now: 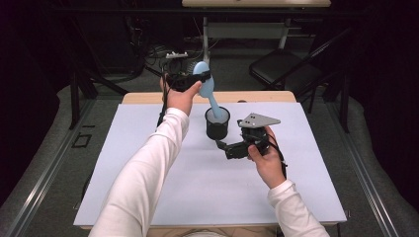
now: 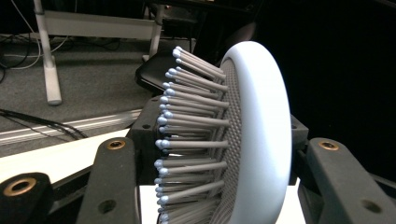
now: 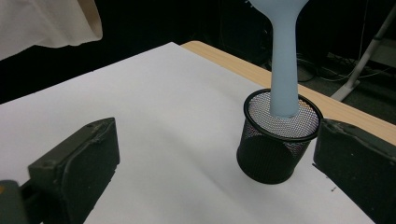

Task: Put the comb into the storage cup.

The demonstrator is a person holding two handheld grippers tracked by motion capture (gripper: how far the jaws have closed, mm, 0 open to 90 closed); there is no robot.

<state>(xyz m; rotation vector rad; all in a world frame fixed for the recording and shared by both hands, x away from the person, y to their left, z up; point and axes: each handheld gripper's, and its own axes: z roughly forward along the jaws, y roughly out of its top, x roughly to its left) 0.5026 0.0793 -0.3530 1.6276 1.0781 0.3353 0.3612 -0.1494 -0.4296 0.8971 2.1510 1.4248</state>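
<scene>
brush (image 1: 205, 81): pale blue hairbrush, held head-up over far side of tabletop; handle slants down, tip inside cup. In left gripper view head (image 2: 252, 140) sits edge-on between the jaws, bristles pointing to that view's left, grey pins w/ pale ball tips.
left gripper (image 1: 190, 79): raised above far edge of tabletop, clenched on brush head; jaws press on both sides of head, per left gripper view. Hand (image 1: 180, 96) wraps gripper from below, white sleeve runs back to bottom-left of high view.
cup (image 1: 217, 122): black mesh pen cup, upright, on white sheet near middle-far part of tabletop. Brush handle (image 3: 285, 70) enters through rim, leans toward one side; can't tell if tip touches bottom.
right gripper (image 1: 225, 147): low over sheet, just beside cup on near-right side, pointing toward it. Jaws spread wide, nothing between them. In right gripper view cup stands ahead, close to the right-hand jaw, apart from it. Grey plate on top. Hand (image 1: 264, 160) holds body from behind.
tabletop (image 1: 148, 98): wood edge shows at far side; white sheet (image 1: 207, 187) covers most of it.
bkgd: dark room, black chair (image 1: 284, 69) beyond tabletop at right, grey floor w/ cables, a table leg (image 2: 49, 60) in left gripper view.
</scene>
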